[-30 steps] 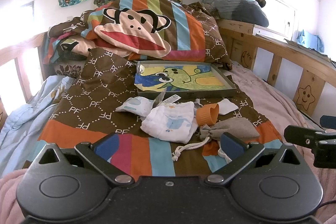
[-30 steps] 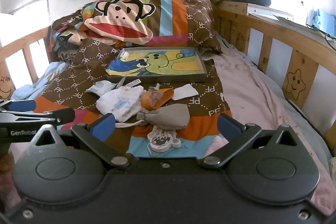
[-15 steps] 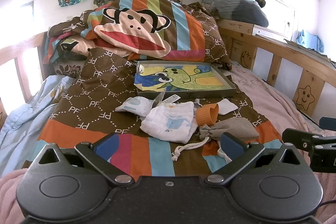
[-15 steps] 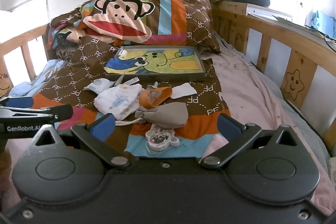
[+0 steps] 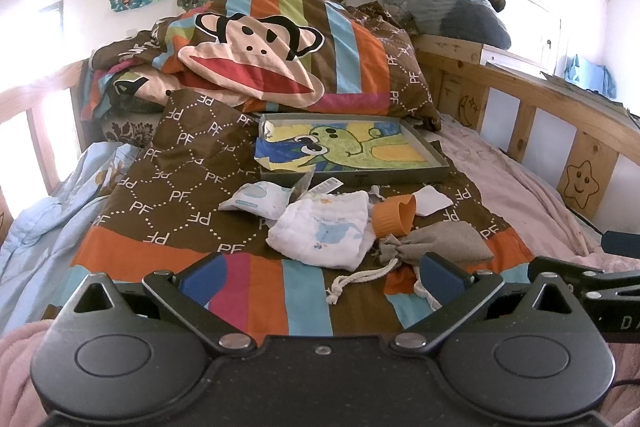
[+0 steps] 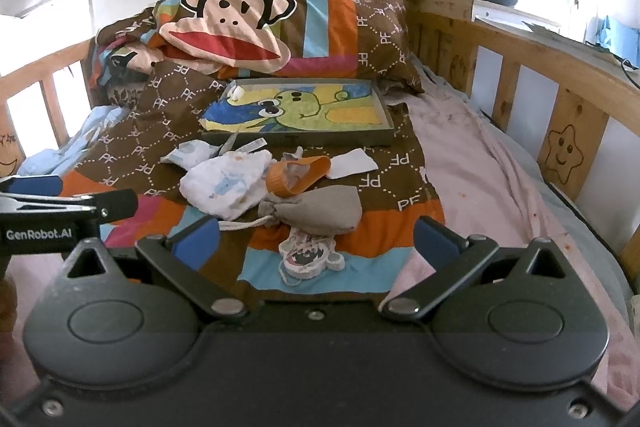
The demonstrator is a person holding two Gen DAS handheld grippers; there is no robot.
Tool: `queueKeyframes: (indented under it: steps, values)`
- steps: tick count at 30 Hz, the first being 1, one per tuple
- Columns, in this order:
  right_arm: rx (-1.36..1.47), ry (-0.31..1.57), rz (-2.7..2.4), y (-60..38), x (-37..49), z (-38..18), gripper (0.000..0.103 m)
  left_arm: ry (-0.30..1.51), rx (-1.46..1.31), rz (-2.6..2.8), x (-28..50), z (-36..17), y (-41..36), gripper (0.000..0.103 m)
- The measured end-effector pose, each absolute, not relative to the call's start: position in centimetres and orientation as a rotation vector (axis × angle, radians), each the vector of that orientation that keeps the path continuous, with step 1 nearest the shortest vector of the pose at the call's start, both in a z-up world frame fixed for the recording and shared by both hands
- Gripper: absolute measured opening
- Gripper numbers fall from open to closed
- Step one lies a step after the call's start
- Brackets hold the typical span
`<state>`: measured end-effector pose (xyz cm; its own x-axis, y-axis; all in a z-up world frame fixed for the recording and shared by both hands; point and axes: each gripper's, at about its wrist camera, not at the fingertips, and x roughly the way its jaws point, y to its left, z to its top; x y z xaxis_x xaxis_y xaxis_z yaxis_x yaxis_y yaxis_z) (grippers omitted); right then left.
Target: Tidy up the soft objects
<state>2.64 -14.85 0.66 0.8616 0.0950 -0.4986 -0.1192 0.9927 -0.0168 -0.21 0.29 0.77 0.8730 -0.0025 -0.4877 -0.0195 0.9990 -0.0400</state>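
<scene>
Left wrist view | left tool (image 5: 322, 273) and right tool (image 6: 316, 239) both spread, empty | soft pile lies on bed before tray (image 5: 436, 169) | risk: drawstring pouch (image 5: 436, 241) cord snags white cloth (image 5: 324, 231), dragging orange cup (image 5: 394, 215) along.

Both wrist cameras low at bed's near end, facing headboard; left view sits left of right view; both share tray (image 5: 352, 151) (image 6: 298, 115), far pillows.
</scene>
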Motion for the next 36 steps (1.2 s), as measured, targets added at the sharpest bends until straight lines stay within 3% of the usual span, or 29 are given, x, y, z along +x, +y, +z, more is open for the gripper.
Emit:
queueKeyframes:
  steps: [17,36]
  values:
    - [-0.058,0.368,0.110,-14.6,2.1,2.6,0.103,0.514,-0.044,0.007,-0.1,0.2,-0.1,0.102]
    - [-0.063,0.462,0.135,-14.0,2.1,1.1,0.103,0.525,-0.054,0.009,-0.1,0.2,0.0,0.102]
